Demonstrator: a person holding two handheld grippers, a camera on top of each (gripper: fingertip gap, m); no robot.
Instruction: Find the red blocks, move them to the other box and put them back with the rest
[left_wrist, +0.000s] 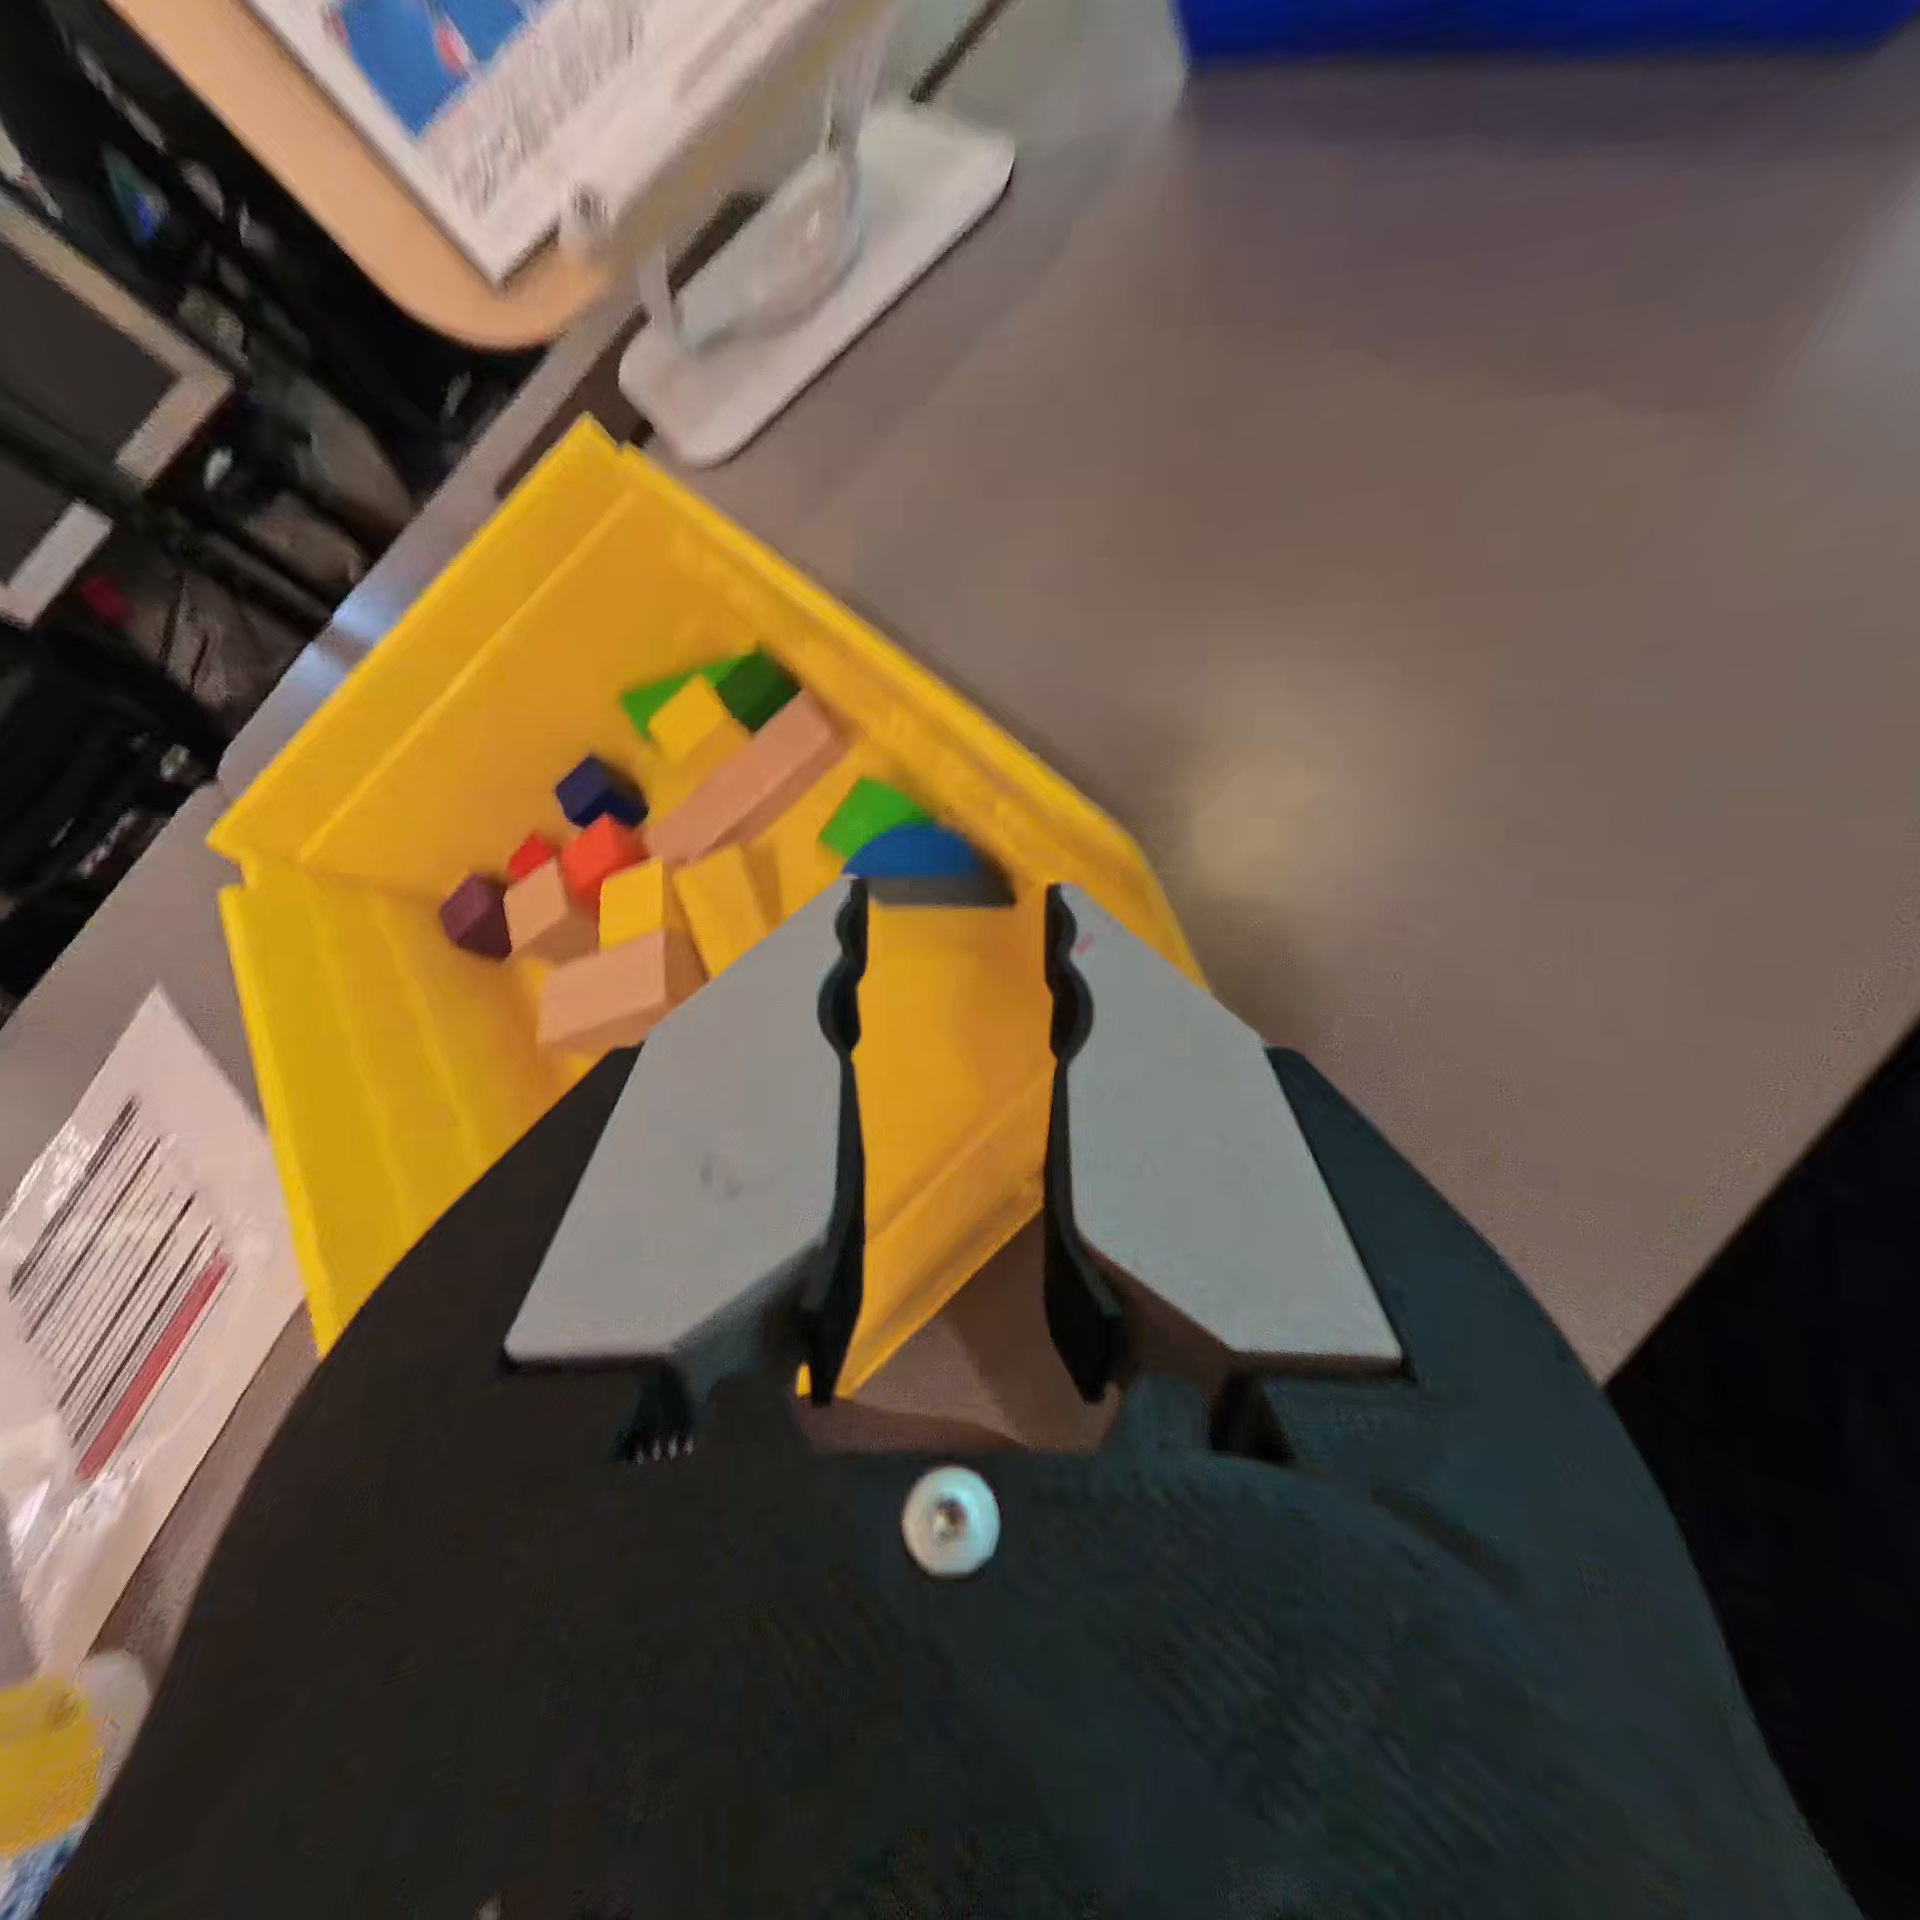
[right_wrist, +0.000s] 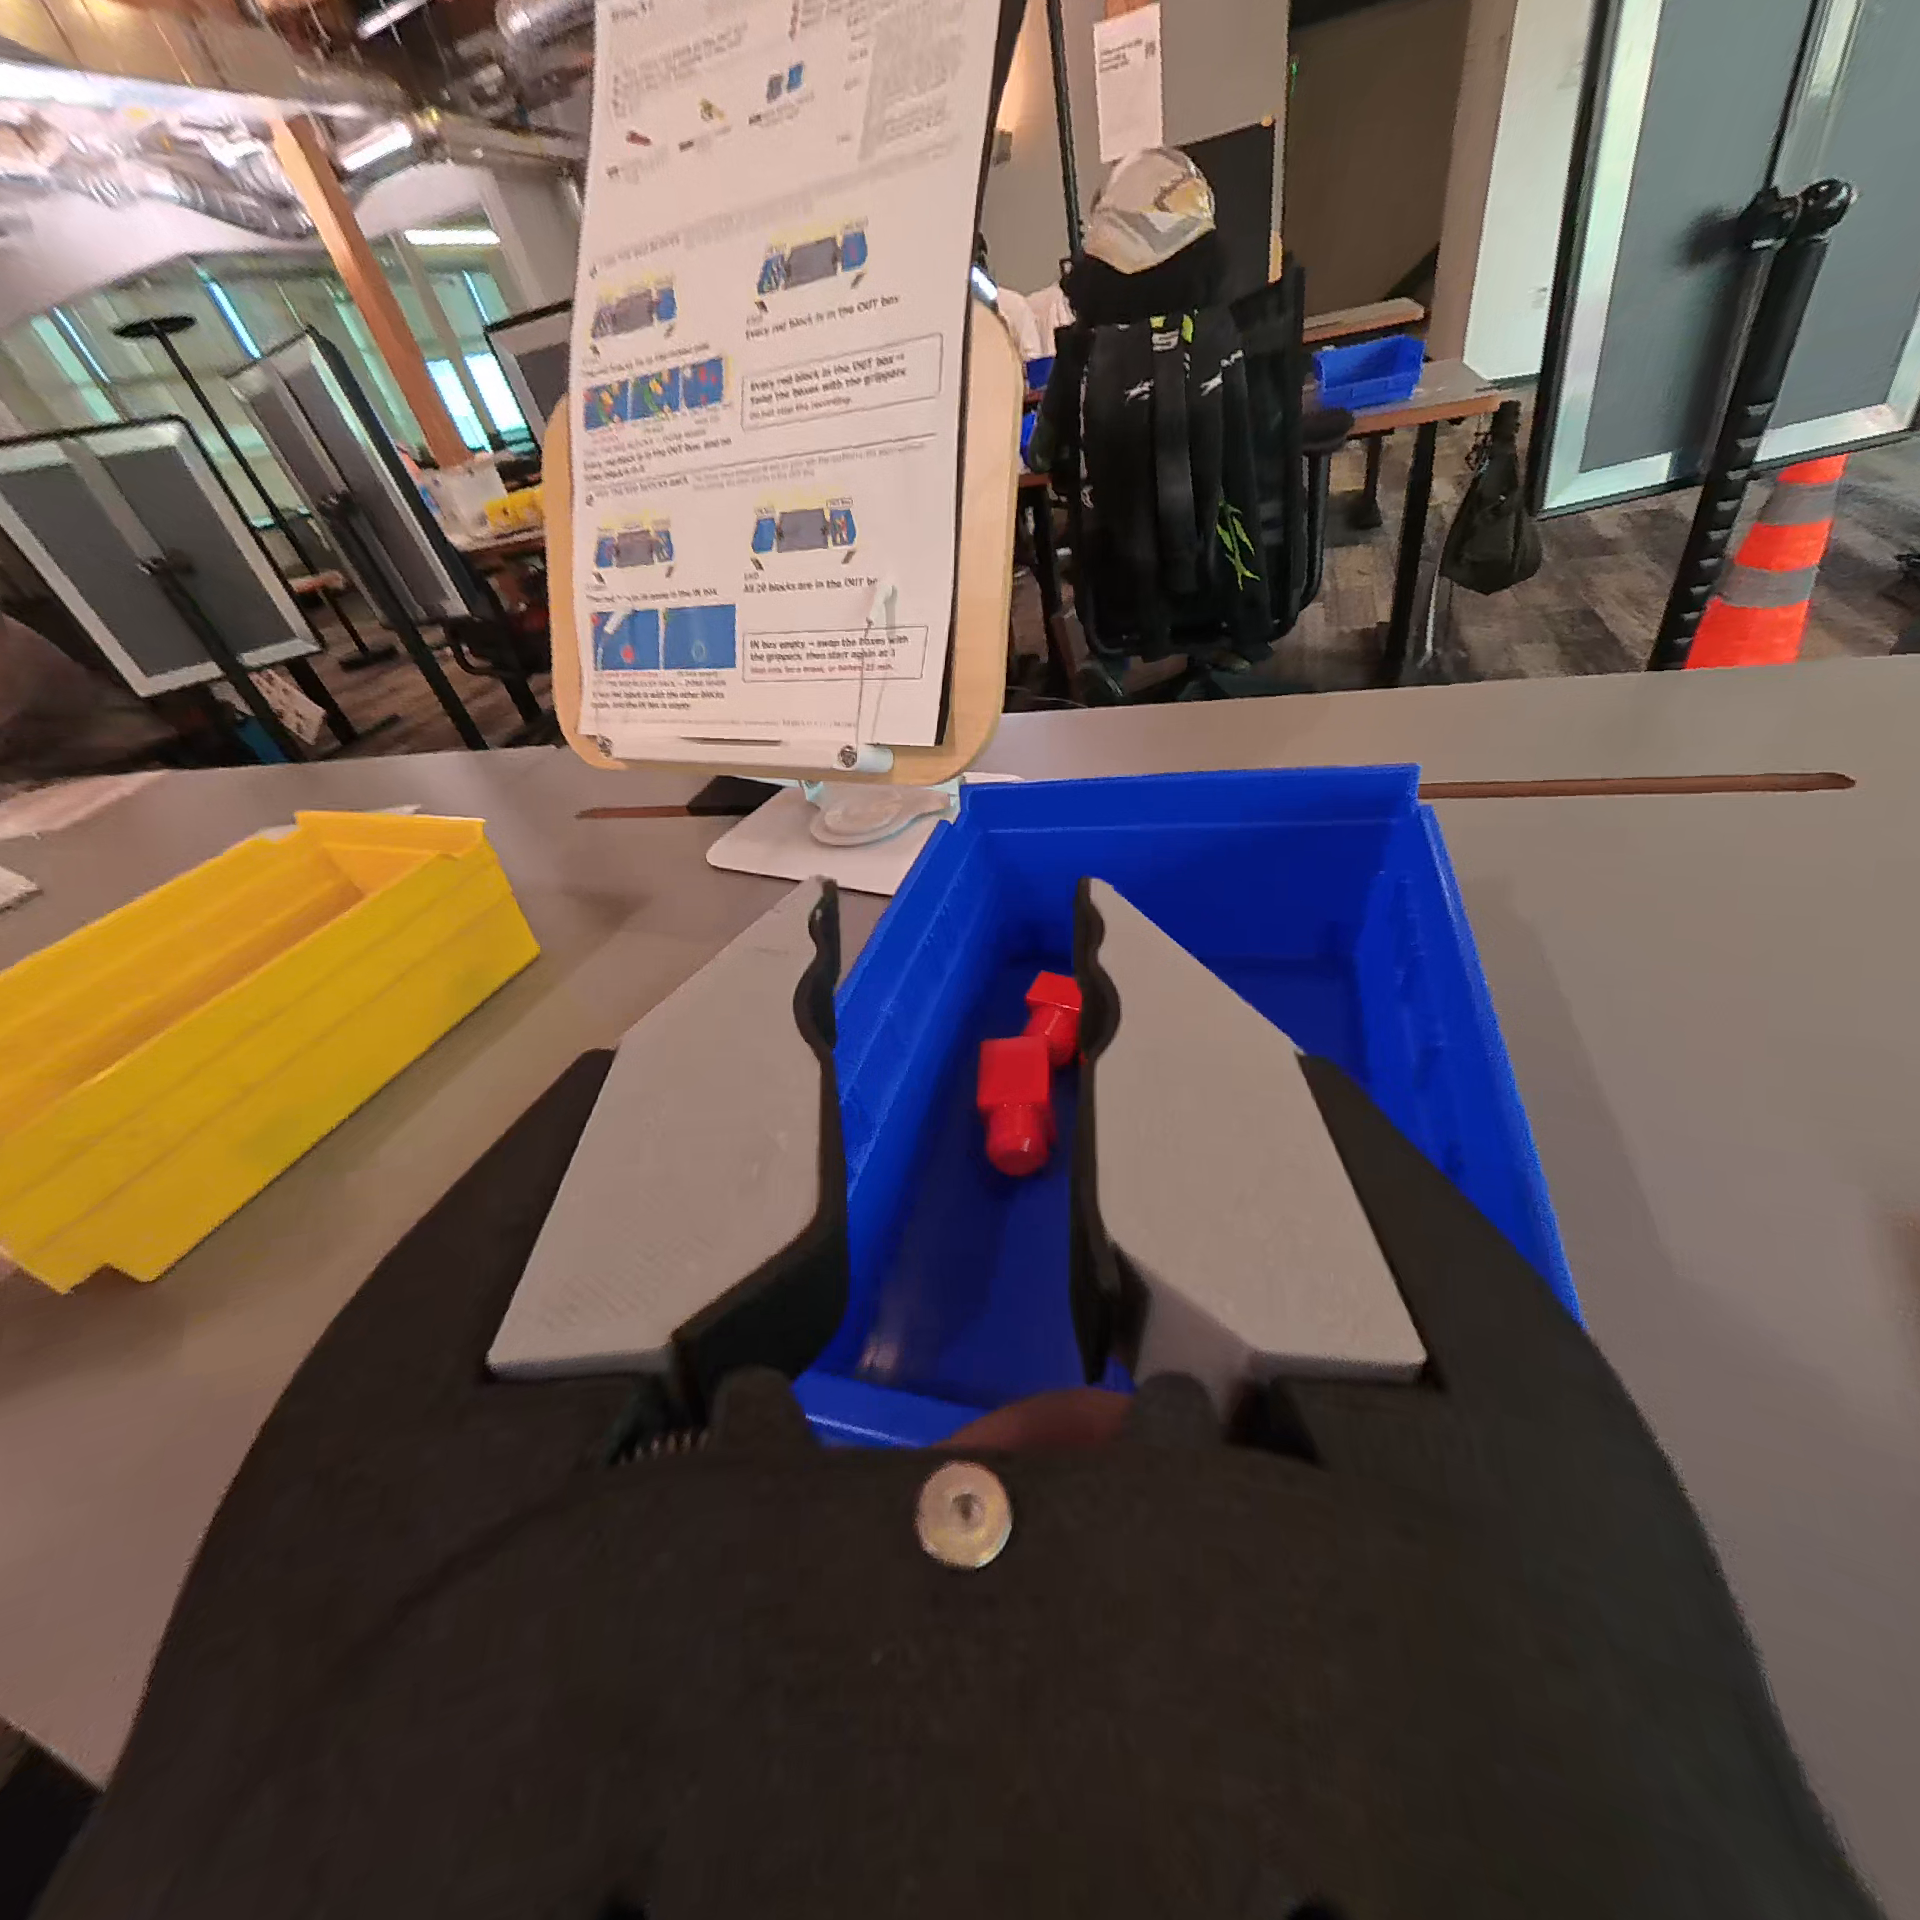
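Some red blocks (right_wrist: 1013, 1101) already lie in the blue box (right_wrist: 1455, 1039), at least one red block (left_wrist: 532, 854) remains in the yellow box (left_wrist: 416, 1039), and both grippers' jaws stand apart, empty.

Grey table (right_wrist: 1662, 935) bears yellow box (right_wrist: 239, 1049) (blue box (right_wrist: 1455, 1039) beside).

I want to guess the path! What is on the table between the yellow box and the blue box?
In the right wrist view, only bare grey table lies between the yellow box and the blue box; the right gripper's left finger covers part.
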